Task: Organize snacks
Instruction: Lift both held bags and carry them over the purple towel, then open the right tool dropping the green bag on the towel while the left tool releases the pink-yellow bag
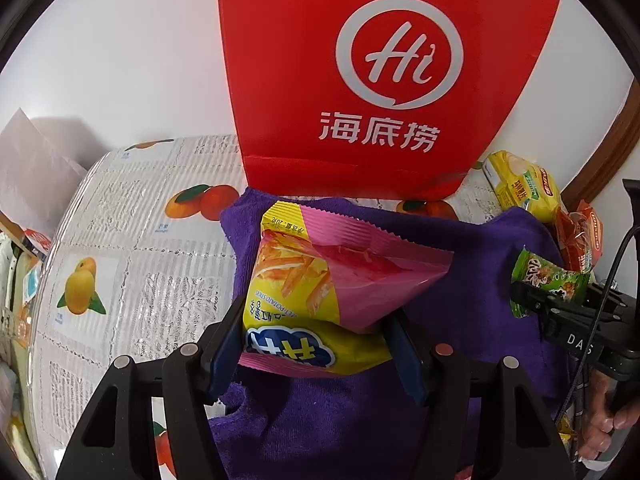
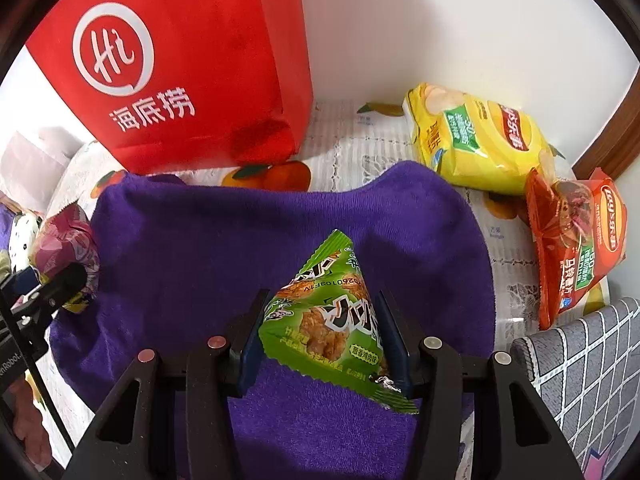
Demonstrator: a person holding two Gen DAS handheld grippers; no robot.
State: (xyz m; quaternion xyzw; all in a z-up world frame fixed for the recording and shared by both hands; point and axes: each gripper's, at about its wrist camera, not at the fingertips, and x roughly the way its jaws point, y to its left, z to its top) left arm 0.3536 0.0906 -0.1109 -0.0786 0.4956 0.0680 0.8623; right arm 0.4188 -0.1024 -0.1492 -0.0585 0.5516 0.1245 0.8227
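My left gripper (image 1: 316, 320) is shut on a yellow and pink bag of potato sticks (image 1: 320, 280), held just above a purple towel (image 1: 460, 312). My right gripper (image 2: 320, 320) is shut on a small green snack packet (image 2: 332, 316) over the same purple towel (image 2: 200, 240). The right gripper with its green packet (image 1: 548, 284) shows at the right edge of the left wrist view. At the left edge of the right wrist view, the left gripper's pink bag (image 2: 68, 256) is partly seen. A red paper bag (image 1: 384, 76) stands upright behind the towel.
A yellow chip bag (image 2: 480, 140) and an orange-red chip bag (image 2: 576, 240) lie at the right by the white wall. A fruit-print tablecloth (image 1: 120, 240) covers the table. A grey checked cushion (image 2: 580, 380) sits at the lower right. A person's hand (image 1: 608, 420) grips the right tool.
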